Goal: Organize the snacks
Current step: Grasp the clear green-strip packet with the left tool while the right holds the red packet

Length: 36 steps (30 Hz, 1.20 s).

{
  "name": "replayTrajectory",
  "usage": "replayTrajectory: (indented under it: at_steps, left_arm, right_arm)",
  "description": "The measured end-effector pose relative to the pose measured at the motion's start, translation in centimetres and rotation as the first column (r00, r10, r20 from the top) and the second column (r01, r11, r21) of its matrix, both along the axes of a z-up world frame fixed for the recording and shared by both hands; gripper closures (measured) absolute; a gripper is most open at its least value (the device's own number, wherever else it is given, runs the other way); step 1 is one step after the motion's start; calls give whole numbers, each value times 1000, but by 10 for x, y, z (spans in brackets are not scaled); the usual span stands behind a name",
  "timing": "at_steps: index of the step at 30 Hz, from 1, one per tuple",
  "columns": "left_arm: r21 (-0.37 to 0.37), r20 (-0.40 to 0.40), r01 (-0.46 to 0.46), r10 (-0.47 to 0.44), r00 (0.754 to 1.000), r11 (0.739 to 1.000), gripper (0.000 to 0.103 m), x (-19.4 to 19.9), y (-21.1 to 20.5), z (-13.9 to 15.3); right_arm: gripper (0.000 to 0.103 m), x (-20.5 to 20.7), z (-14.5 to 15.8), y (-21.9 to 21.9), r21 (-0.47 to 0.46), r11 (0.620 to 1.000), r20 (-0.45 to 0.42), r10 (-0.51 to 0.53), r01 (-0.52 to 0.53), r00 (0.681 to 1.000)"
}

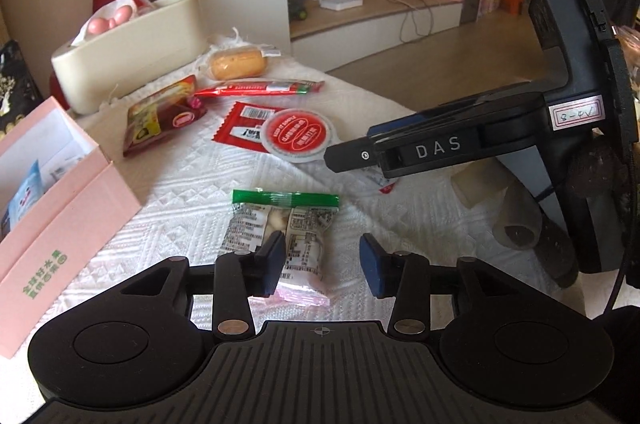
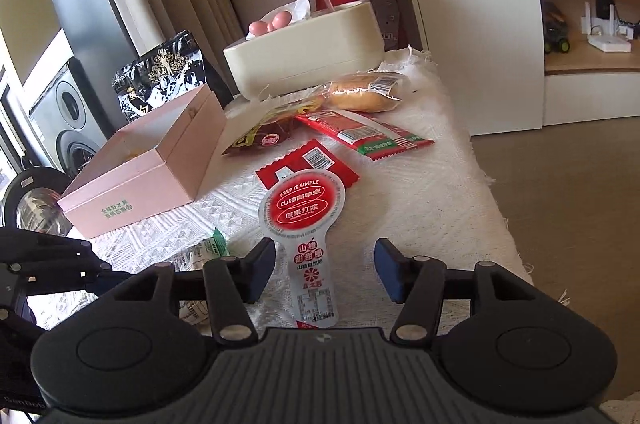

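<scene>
Currently, the left gripper [image 1: 322,264] is holding its fingers apart over the white textured cloth [image 1: 192,191]. The green-topped clear packet [image 1: 280,220] is lying between the fingers, overlapped by the left finger [image 1: 272,264] and standing apart from the right finger; whether the left pad is touching it cannot be told. The pink box [image 1: 76,191] is sitting open to the left of the fingers, with a blue-and-white packet [image 1: 26,195] lying inside.

Similarly, the right gripper [image 2: 325,270] is keeping its fingers apart. The spoon-shaped red-and-white lollipop packet [image 2: 306,232] is lying between them, its stem running close beside the left finger [image 2: 258,272] and well clear of the right finger. Just ahead of the fingertips, the flat red sachet [image 2: 312,159] is lying partly under the packet's round head. Farther ahead, the long red-and-green stick packet [image 2: 360,135], the dark red snack bag [image 2: 264,135] and the wrapped bun [image 2: 364,91] are resting on the cloth, in front of the cream tissue box [image 2: 304,59]. The black-and-gold bag [image 2: 160,75] is standing behind the pink box, ahead and to the left.
</scene>
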<state>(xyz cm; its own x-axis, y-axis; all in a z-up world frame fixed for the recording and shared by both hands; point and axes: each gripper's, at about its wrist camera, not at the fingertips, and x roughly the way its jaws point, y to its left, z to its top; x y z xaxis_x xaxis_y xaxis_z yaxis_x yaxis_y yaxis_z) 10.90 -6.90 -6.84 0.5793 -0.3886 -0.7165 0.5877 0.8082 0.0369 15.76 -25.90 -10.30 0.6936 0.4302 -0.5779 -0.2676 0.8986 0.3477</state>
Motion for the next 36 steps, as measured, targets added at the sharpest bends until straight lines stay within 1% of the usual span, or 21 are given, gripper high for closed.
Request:
replayTrajectory:
  at_steps: [3, 5, 7, 8, 11, 13, 14, 15, 17, 19, 22, 24, 26, 30, 32, 34, 36]
  left_arm:
    - [-14, 6, -38, 38, 999, 999, 58, 5, 6, 3]
    - [4, 29, -87, 87, 996, 996, 58, 11, 11, 3]
    - [5, 32, -131, 131, 991, 991, 57, 20, 17, 1]
    - [-7, 28, -153, 153, 988, 988, 55, 25, 21, 0]
    - [-43, 12, -198, 198, 980, 979, 55, 36, 30, 0]
    - [-61, -5, -200, 200, 980, 978, 55, 41, 34, -2]
    - [-81, -20, -196, 195, 981, 977, 57, 43, 36, -3]
    - [-107, -44, -190, 186, 982, 976, 59, 44, 39, -3]
    - [-158, -96, -177, 163, 982, 971, 59, 46, 43, -3]
    - [-171, -114, -160, 142, 983, 972, 59, 42, 43, -4]
    - [-122, -74, -128, 120, 990, 984, 59, 30, 34, -1]
    - [-72, -19, -111, 109, 994, 991, 59, 19, 25, 4]
    - [-28, 24, -76, 76, 997, 997, 59, 9, 15, 8]
    - [65, 18, -12, 11, 1000, 998, 57, -1, -4, 1]
    - [108, 46, -5, 0, 999, 994, 57, -3, -12, -4]
    - [112, 49, -3, -2, 999, 994, 52, -4, -15, -5]
    - [88, 31, 7, -9, 999, 996, 43, -2, -17, -6]
  right_arm:
    - [47, 0, 0, 0, 8, 1000, 0, -3, 3, 1000]
    - [47, 0, 0, 0, 10, 1000, 0, -4, 4, 1000]
    - [44, -1, 0, 0, 12, 1000, 2, 0, 0, 1000]
    - [43, -1, 0, 1, 14, 1000, 2, 2, -2, 1000]
    - [43, -1, 0, 1, 16, 1000, 3, 2, -2, 1000]
    - [42, -1, 0, 1, 17, 1000, 3, 2, -2, 1000]
    - [42, -1, 0, 1, 17, 1000, 3, 2, -2, 1000]
    - [41, -1, -1, 1, 17, 1000, 4, 3, -3, 1000]
    - [41, -1, 0, 1, 17, 1000, 4, 3, -3, 1000]
    - [40, -2, 0, 1, 18, 1000, 3, 2, -2, 1000]
    - [40, -1, 0, 1, 18, 1000, 3, 2, -2, 1000]
    - [40, -1, 0, 1, 19, 1000, 3, 2, -2, 1000]
    - [39, -1, 0, 2, 22, 1000, 3, 3, -3, 1000]
    - [39, 0, 0, 2, 25, 1000, 3, 4, -4, 1000]
    - [39, 0, 0, 1, 29, 1000, 3, 3, -3, 1000]
    - [39, 0, 0, 0, 34, 999, 3, 2, -3, 1000]
    - [39, 0, 0, 0, 35, 999, 3, 3, -3, 1000]
